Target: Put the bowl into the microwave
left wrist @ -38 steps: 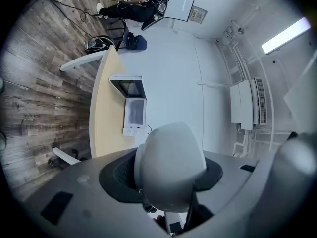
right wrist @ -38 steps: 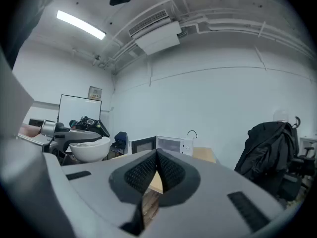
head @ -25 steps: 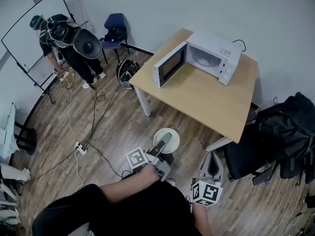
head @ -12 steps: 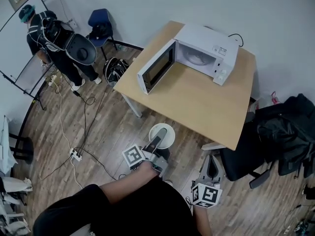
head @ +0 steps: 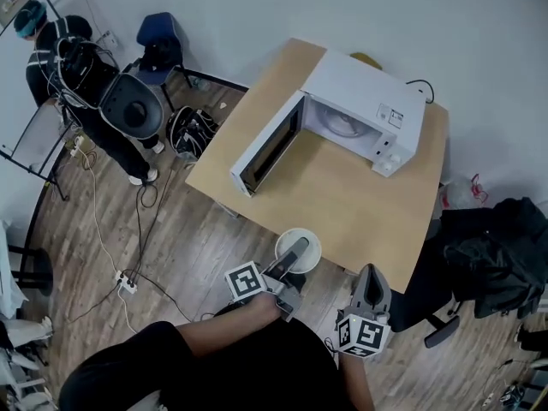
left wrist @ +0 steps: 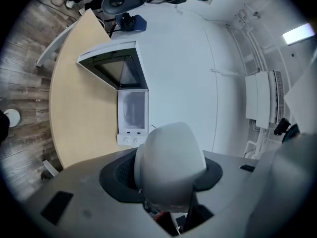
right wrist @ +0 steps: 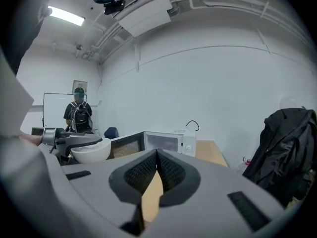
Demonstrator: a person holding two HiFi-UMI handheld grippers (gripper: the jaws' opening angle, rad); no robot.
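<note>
A white bowl hangs level just over the front edge of the wooden table, with my left gripper shut on its rim. In the left gripper view the bowl fills the gap between the jaws. The white microwave stands at the table's back, its door swung wide open and its cavity showing. The right gripper view shows the microwave ahead and the bowl to the left. My right gripper is shut on nothing, low by the table's near right corner.
A person with a backpack stands at the far left by a whiteboard. A blue chair and a dark bag sit left of the table. A black jacket lies over a chair on the right. Cables and a power strip cross the floor.
The table and microwave have drawn nearer. The bowl in my left gripper has come from over the floor to the table's front edge, and my right gripper now reaches beside the table corner.
</note>
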